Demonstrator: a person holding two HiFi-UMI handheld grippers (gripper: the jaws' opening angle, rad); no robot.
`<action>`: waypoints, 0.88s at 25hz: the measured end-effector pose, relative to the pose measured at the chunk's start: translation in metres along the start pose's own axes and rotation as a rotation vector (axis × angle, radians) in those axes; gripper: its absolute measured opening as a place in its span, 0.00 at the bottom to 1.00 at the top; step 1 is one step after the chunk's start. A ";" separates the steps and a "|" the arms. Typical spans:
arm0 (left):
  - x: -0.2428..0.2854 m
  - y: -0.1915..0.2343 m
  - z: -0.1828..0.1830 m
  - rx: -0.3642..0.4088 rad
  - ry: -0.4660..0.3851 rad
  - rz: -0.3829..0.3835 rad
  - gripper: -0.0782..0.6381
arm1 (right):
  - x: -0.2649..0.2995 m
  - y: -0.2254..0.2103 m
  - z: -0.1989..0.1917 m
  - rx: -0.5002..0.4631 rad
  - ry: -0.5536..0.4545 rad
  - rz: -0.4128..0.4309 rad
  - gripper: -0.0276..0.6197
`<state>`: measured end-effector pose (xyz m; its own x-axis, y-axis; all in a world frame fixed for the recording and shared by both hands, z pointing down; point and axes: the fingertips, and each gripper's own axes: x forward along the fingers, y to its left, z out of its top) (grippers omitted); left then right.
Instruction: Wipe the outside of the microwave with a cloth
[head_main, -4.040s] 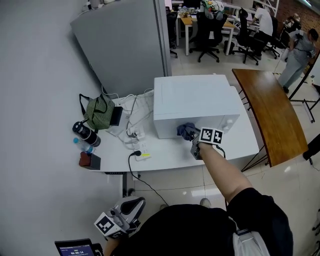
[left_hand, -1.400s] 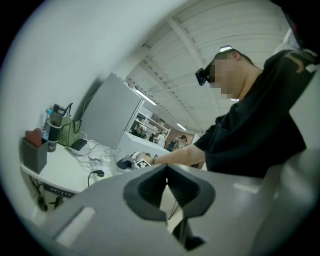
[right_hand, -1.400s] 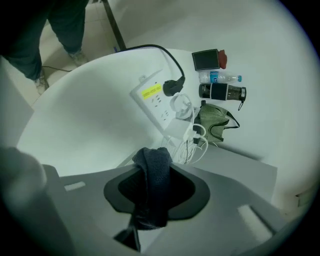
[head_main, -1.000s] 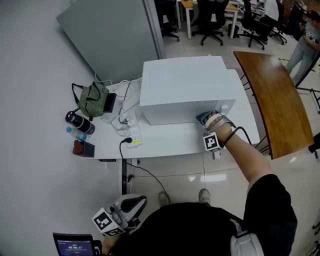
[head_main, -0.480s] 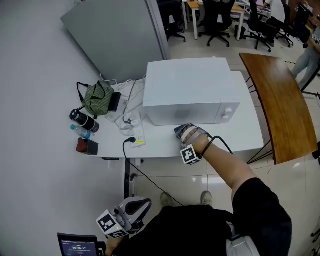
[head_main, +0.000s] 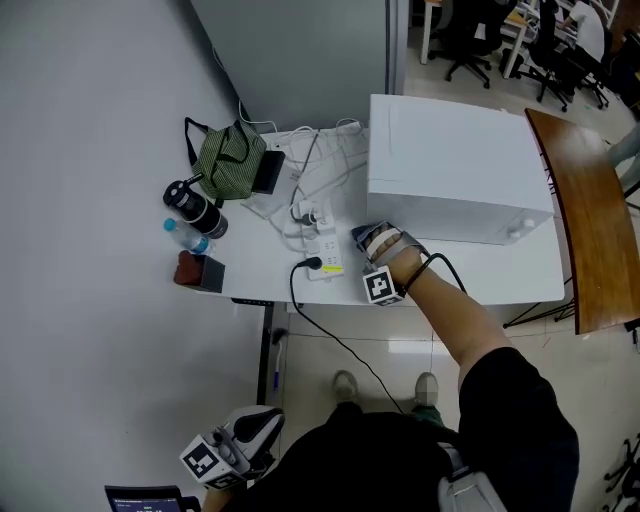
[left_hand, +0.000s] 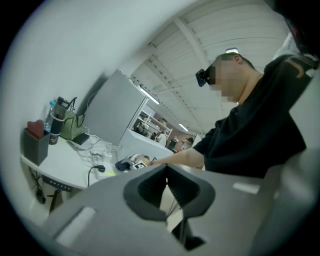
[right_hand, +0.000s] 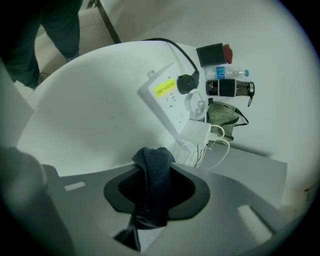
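Beside the microwave, a power strip.

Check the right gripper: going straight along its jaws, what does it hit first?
Likely the power strip, lying just ahead of the right gripper on the table. Depth is unclear; its cloth could brush the table first.

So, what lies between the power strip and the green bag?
A white charger and tangled white cables lie between the power strip and the green bag, clearest in the right gripper view.
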<state>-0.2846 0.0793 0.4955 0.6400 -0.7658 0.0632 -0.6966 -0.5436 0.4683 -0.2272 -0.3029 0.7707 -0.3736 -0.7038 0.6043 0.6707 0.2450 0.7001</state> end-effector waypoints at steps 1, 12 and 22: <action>0.002 0.000 0.000 -0.005 0.006 -0.010 0.12 | -0.003 0.010 -0.008 -0.013 0.007 0.008 0.19; 0.154 -0.091 -0.012 0.024 0.125 -0.200 0.12 | -0.084 0.203 -0.208 0.058 0.182 0.065 0.19; 0.279 -0.187 -0.028 0.071 0.213 -0.314 0.12 | -0.195 0.335 -0.408 0.450 0.413 0.151 0.19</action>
<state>0.0333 -0.0225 0.4502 0.8737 -0.4734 0.1117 -0.4717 -0.7687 0.4320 0.3314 -0.3554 0.7321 0.0426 -0.8169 0.5752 0.3279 0.5553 0.7643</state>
